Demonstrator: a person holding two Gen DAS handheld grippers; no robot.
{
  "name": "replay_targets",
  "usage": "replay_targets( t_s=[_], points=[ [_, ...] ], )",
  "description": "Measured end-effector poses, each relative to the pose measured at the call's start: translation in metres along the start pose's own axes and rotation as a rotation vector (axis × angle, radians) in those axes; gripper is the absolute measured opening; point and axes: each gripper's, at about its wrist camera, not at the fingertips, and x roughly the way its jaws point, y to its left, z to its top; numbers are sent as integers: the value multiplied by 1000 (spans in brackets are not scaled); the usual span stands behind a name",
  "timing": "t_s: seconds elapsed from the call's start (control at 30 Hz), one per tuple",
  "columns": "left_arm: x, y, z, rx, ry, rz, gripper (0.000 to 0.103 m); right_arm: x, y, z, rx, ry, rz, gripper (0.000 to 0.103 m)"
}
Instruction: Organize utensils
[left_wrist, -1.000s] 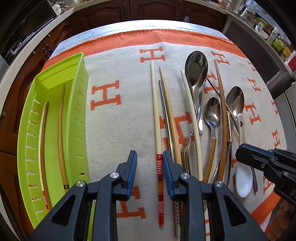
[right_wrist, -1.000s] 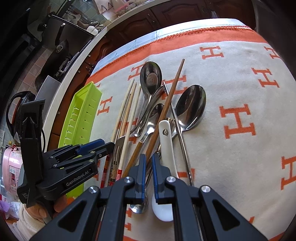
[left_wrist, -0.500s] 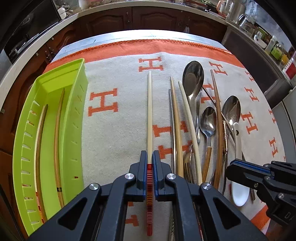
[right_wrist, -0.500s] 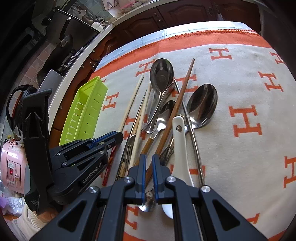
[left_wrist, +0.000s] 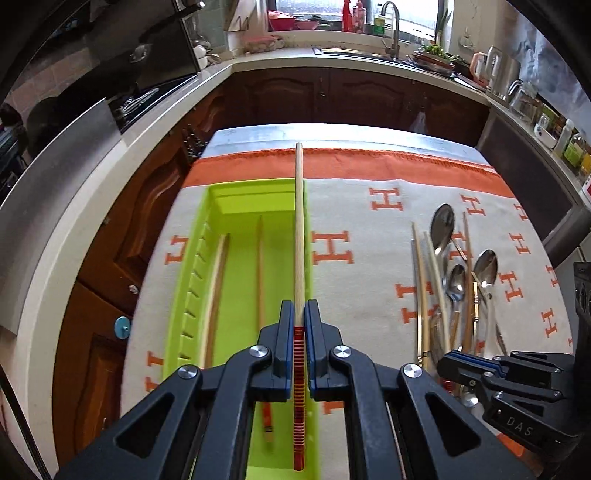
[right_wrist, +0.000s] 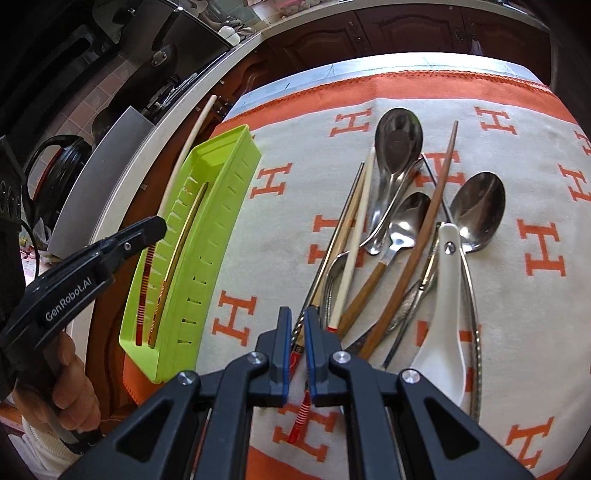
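A chopstick (left_wrist: 299, 236) is clamped near its striped end by the left hand-held gripper (left_wrist: 299, 332) over the tray (left_wrist: 192, 288) at the counter's left edge. The right hand-held gripper (right_wrist: 295, 347), nearly closed, holds nothing. Released crooked, the chopstick could catch the tray's wall.

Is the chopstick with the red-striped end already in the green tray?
Not yet. The left gripper holds the chopstick above the green tray, where two others lie.
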Motion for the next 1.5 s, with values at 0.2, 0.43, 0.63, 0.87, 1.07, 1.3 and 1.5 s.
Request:
replay_targets(
  t_s=[0.2,0.43,0.63,0.87,1.07,1.3,1.5],
  points=[
    [16,37,-15,-49,34,47,4,17,11,-4,7,38,-53,7],
    [20,45,-21,-32,6,61,16,24,20,-2,5,36,-125,7],
    [19,47,-22,-40,-13,40,27,29,28,2,-12,31,-206,7],
    [18,58,-26,-80,-18,18,40,40,32,8,0,19,-258,11],
    [18,64,-29,-107,-20,6,50,47,42,10,-61,-33,-346,11],
    [16,69,-32,-126,-27,-4,59,46,40,9,-53,-49,-366,7],
    [13,74,-34,-142,-29,-6,69,41,29,9,17,-28,-292,6]
  ],
)
